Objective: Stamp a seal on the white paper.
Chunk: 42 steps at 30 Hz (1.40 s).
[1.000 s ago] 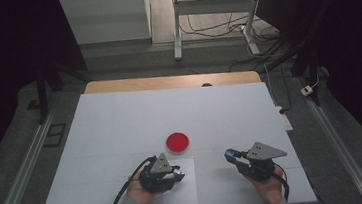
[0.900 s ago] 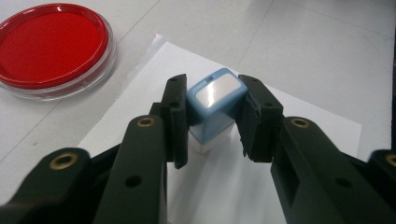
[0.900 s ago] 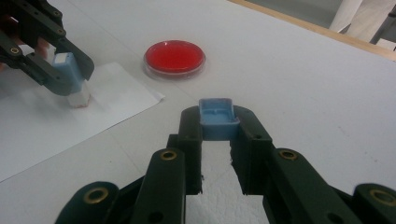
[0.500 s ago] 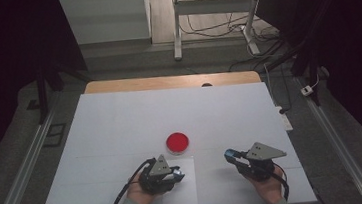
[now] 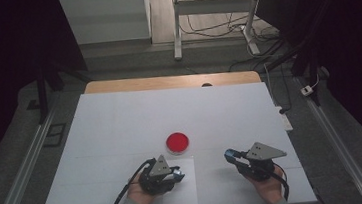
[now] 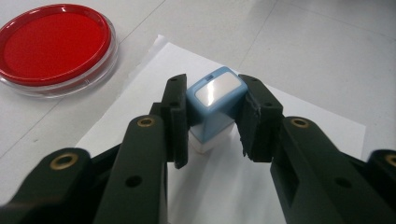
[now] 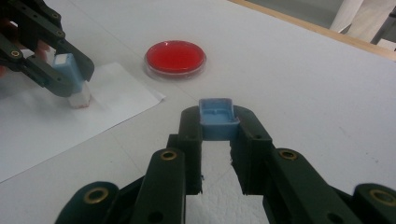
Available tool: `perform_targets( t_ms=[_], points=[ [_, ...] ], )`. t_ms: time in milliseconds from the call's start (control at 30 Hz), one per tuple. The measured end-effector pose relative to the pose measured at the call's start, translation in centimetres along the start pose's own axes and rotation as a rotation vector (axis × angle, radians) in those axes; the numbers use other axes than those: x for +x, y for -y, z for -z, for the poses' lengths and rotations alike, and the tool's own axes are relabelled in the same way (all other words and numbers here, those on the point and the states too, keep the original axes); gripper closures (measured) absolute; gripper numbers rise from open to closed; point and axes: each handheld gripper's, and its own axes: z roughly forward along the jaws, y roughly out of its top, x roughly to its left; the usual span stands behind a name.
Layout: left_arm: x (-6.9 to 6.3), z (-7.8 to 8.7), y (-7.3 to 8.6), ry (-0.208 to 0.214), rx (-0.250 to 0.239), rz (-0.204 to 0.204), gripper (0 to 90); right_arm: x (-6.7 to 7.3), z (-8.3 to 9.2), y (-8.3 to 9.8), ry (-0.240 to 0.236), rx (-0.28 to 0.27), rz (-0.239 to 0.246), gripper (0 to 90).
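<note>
Tool-wise: left tool [image 6: 212, 116] pinches blue stamp [image 6: 213, 105] by its flat sides, white base touching paper sheet [image 6: 299, 121], just beside red ink pad [image 6: 53, 44], on its near side. Right tool [image 7: 217, 135] pinches blue cap [image 7: 216, 116], hollow side up, held off the bench [image 5: 120, 123], farther from the pad than the stamp, to its right. Stamp prob. light, rigid plastic, smooth w/ glossy top, so could slip; grip the side faces, as now. Pad dish likely light, slides easily. No brand, label or writing legible anywhere.
</note>
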Motion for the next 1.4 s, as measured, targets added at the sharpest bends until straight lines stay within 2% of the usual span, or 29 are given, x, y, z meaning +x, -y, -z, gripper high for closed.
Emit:
perform_targets(
  t_ms=[1400],
  points=[
    [-0.16,-0.07,-0.07,-0.012,0.003,0.007,66.0,0.05,-0.03,0.0,-0.003,0.002,0.001,73.8]
  ],
)
